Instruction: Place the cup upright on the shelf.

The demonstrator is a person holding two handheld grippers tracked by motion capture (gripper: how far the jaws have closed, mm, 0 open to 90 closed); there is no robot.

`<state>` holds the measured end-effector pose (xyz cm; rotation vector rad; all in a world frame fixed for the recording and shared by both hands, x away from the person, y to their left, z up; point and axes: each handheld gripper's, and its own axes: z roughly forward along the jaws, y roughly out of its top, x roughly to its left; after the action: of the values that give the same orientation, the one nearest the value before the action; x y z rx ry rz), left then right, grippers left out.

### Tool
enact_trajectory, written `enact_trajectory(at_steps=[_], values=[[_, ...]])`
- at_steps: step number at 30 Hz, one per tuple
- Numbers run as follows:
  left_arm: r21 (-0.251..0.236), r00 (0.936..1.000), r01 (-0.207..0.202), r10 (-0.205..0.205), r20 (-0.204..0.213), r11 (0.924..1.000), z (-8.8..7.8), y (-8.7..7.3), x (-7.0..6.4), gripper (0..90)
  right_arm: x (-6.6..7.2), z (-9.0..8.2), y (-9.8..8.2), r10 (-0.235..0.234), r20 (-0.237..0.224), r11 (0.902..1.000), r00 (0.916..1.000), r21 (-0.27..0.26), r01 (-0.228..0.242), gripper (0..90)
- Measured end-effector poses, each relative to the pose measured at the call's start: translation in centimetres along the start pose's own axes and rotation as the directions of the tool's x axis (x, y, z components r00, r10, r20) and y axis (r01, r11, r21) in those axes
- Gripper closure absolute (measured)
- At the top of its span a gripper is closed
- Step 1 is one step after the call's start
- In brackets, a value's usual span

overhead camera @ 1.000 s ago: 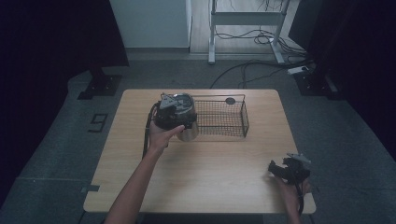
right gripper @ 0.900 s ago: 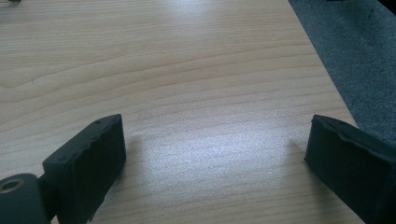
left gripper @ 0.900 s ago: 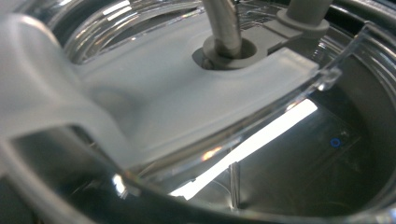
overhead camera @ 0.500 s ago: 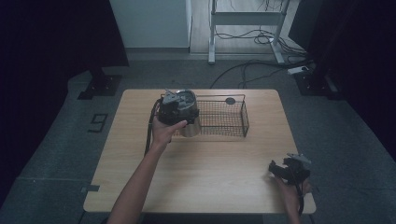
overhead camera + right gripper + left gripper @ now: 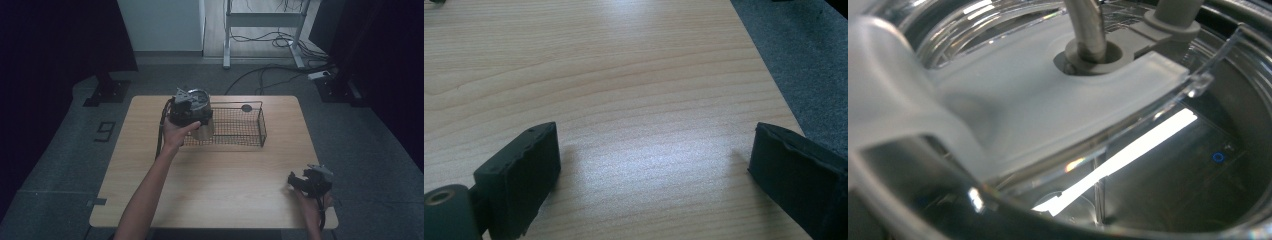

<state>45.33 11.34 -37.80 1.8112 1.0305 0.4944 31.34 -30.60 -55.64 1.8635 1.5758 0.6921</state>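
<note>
A glass jar (image 5: 202,131) with a clear clip lid (image 5: 1048,115) and a metal wire bail (image 5: 1088,25) hangs at the left end of the black wire basket (image 5: 250,131). My left gripper (image 5: 190,112) sits right on top of it, in the person's left hand. Its jaws are hidden behind the lid and the hand, but the jar travels with it. My right gripper (image 5: 295,181) rests near the table's front right corner. In the right gripper view its fingers stand wide apart (image 5: 654,145) over bare wood, with nothing between them.
The basket stands at the back middle of the wooden table (image 5: 215,190), with a small dark round thing (image 5: 246,107) at its far rim. A black cable (image 5: 161,130) hangs from the left gripper. Grey floor surrounds the table; a desk frame and cables lie beyond.
The left hand has carried the gripper and jar a little away from the person and slightly up, along the basket's left end. The right gripper has stayed still.
</note>
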Motion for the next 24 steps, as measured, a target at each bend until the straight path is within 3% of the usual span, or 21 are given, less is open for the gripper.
enact_trajectory(at_steps=[24], values=[[0.026, 0.9995, -0.015, 0.016, -0.026, 0.9995, 2.5, 2.0, 0.6, 3.9, 0.0, 0.0, 0.0, 0.0, 0.0, 1.0, 1.0, 0.0, 0.0, 6.1]])
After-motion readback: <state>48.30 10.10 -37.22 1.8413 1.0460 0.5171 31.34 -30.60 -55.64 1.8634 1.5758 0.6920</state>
